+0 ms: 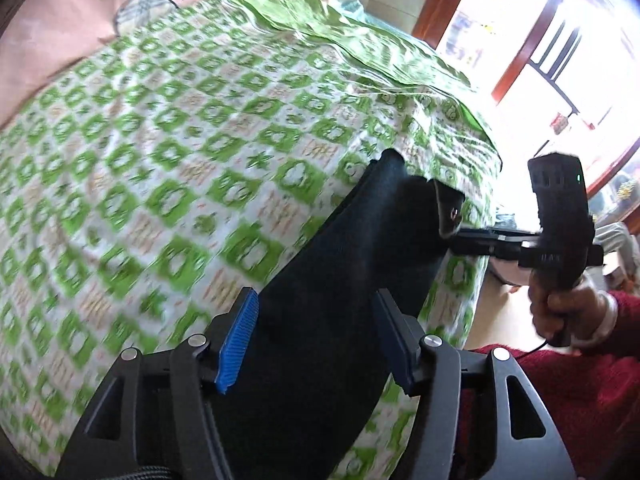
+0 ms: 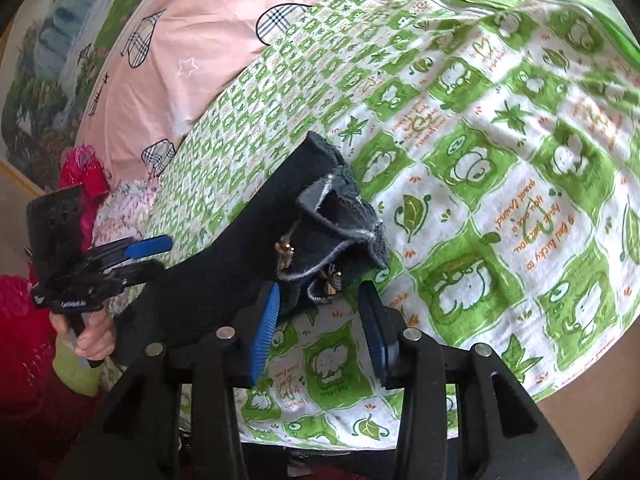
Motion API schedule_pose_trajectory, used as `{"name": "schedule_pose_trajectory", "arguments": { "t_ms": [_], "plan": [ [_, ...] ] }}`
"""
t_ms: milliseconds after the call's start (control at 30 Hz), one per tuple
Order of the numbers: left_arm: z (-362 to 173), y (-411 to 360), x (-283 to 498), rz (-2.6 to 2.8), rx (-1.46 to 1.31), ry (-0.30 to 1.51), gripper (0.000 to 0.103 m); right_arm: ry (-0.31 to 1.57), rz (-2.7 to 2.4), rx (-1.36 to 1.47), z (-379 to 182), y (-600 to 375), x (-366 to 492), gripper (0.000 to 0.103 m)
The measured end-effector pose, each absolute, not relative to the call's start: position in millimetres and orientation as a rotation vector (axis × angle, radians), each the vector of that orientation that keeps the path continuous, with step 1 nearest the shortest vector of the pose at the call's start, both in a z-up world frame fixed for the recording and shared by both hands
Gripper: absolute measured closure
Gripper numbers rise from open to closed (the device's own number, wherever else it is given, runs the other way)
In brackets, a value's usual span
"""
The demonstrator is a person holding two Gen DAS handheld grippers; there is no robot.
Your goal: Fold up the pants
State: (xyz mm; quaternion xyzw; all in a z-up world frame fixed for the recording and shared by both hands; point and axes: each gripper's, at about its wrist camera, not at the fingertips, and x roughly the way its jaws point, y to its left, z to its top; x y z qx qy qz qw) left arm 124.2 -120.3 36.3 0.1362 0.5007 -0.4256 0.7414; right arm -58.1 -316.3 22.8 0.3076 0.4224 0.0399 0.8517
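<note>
Black pants (image 1: 352, 248) lie as a long strip on the green-and-white patterned bedspread (image 1: 160, 160), near its edge. In the left wrist view my left gripper (image 1: 316, 332) is open, its blue pads either side of the near end of the pants. My right gripper (image 1: 464, 236) reaches the far end of the strip from the right. In the right wrist view the pants (image 2: 240, 256) end in a ruffled hem with small gold bows (image 2: 332, 284). My right gripper (image 2: 320, 320) is open there, the hem just ahead of its left pad. The left gripper (image 2: 148, 258) shows open at the other end.
A pink quilt (image 2: 208, 40) with plaid shapes lies at the far side of the bed. Red and pink fabric (image 2: 80, 176) sits at the left. A window and wooden door frame (image 1: 532, 40) stand beyond the bed's right edge. My red sleeve (image 1: 580, 392) is at lower right.
</note>
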Motion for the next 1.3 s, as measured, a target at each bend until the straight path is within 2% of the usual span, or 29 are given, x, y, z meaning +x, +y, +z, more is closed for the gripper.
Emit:
{"name": "schedule_pose_trajectory", "arguments": {
  "t_ms": [133,167,200,333,400,500,533,567,600,867,1100,1300],
  "plan": [
    [21.2,-158.6,147.8,-0.988,0.301,1.155,0.043,0.843,0.092,0.721,12.5,-318.4,-52.8,0.062],
    [16.8,-169.9,152.3,-1.002,0.309,1.171,0.043,0.840,0.085,0.717,12.0,-318.0,-51.8,0.072],
    [12.5,-180.9,155.7,-1.011,0.320,1.182,0.043,0.839,0.081,0.706,12.0,-318.1,-51.2,0.090],
    [-6.4,-216.9,160.9,-1.042,0.375,1.228,0.043,0.802,0.105,0.781,6.9,-333.6,-59.4,0.092],
    [-17.6,-230.9,162.6,-1.063,0.389,1.255,0.049,0.801,0.110,0.776,6.4,-333.4,-61.3,0.092],
    [-30.1,-246.1,167.4,-1.086,0.366,1.292,0.052,0.803,0.112,0.745,8.9,-330.4,-62.6,0.092],
    [-29.0,-248.0,169.9,-1.099,0.346,1.287,0.058,0.802,0.116,0.745,9.2,-330.3,-62.7,0.092],
    [-26.6,-247.7,172.8,-1.123,0.307,1.290,0.077,0.802,0.119,0.743,9.6,-329.6,-62.1,0.092],
    [-24.9,-246.2,175.6,-1.143,0.262,1.302,0.089,0.804,0.124,0.733,11.5,-328.2,-61.5,0.092],
    [25.0,-213.1,155.1,-1.120,0.227,1.150,0.092,0.750,0.236,0.622,50.1,-300.6,-56.8,0.092],
    [80.1,-149.7,131.5,-1.050,0.146,1.022,0.092,0.706,0.457,0.508,93.2,-242.5,-45.8,0.092],
    [106.0,-88.8,105.3,-0.973,0.101,0.939,0.092,0.731,0.621,0.432,98.5,-185.0,-32.9,0.091]
  ]
}}
